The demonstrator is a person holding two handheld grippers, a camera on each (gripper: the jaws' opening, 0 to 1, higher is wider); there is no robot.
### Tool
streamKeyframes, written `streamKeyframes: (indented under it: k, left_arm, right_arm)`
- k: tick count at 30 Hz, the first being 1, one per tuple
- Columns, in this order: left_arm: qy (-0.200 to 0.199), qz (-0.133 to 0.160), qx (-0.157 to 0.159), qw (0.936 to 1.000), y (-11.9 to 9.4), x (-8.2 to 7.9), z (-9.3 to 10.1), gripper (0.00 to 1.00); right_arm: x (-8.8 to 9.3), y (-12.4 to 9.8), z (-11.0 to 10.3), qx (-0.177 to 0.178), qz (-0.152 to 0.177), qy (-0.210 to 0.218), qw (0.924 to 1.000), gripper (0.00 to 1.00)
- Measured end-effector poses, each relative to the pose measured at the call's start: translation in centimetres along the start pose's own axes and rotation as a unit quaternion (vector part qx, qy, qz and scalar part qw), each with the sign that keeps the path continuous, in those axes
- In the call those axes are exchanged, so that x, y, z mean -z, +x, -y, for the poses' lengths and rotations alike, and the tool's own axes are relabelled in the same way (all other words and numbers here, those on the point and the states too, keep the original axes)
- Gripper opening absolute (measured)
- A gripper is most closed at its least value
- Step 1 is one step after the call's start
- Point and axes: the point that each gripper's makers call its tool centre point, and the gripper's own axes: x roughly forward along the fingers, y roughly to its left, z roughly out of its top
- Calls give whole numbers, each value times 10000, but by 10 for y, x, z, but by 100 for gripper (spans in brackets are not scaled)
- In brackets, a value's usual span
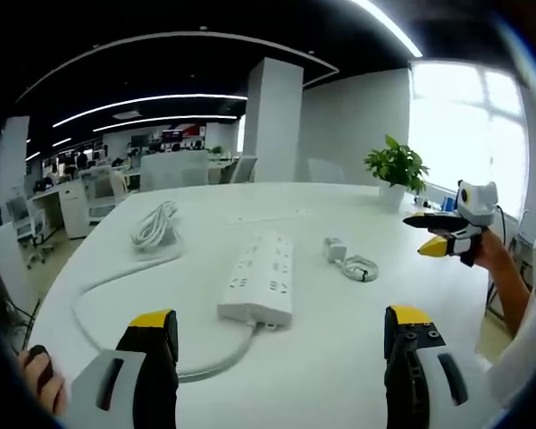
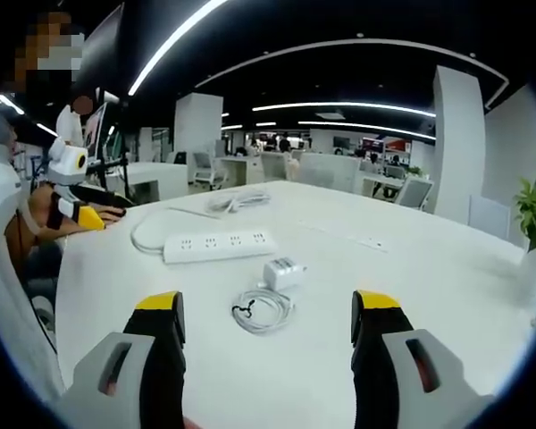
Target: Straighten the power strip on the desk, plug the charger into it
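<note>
a long white plastic power strip (image 1: 259,277) lies flat on the broad white desk (image 1: 357,357), set at a slant in the left gripper view, with its white cord (image 1: 116,295) curving off its near end and running round to a loosely bundled coil of white cable (image 1: 154,223) further back. just to the right of the strip, apart from it, sits a small white cube-shaped charger (image 1: 334,248) with its thin white lead looped in a small coil (image 1: 361,267) beside it. the left gripper (image 1: 281,335), grey with black, yellow-tipped jaws, hangs above the near part of the desk with its jaws spread wide and nothing between them. at the right edge of that view the right gripper (image 1: 436,234) shows, held in a person's hand above the desk edge, near a green potted plant (image 1: 396,170). in the right gripper view the right gripper's own jaws stand wide apart and empty, above the desk, with the charger and its coiled lead just ahead and the strip lying crosswise behind them.
</note>
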Motion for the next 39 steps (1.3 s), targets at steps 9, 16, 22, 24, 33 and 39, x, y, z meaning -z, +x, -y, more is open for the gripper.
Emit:
streamKeyframes:
  k: [9, 16, 22, 24, 33, 39]
  left_arm:
    - [-2, 90, -8, 10000, 3, -4, -7, 96]
    - [98, -27, 93, 9999, 11, -2, -2, 96]
    - [190, -100, 129, 9997, 30, -4, 2, 96]
    - [199, -172, 110, 9996, 38, -2, 3, 96]
    - [299, -422, 163, 9985, 66, -5, 4, 93]
    - [378, -519, 50, 9979, 82, -10, -1, 93]
  right_arm:
    - [-6, 7, -5, -134, 40, -17, 9999, 76]
    - [-10, 10, -10, -229, 50, -126, 9996, 76]
    - [-9, 17, -14, -357, 32, -187, 9992, 76]
    - [-10, 19, -15, -396, 50, -167, 9991, 76]
    - [-5, 29, -20, -562, 37, -149, 9983, 76]
    - [-2, 35, -17, -601, 48, -66, 9982, 76]
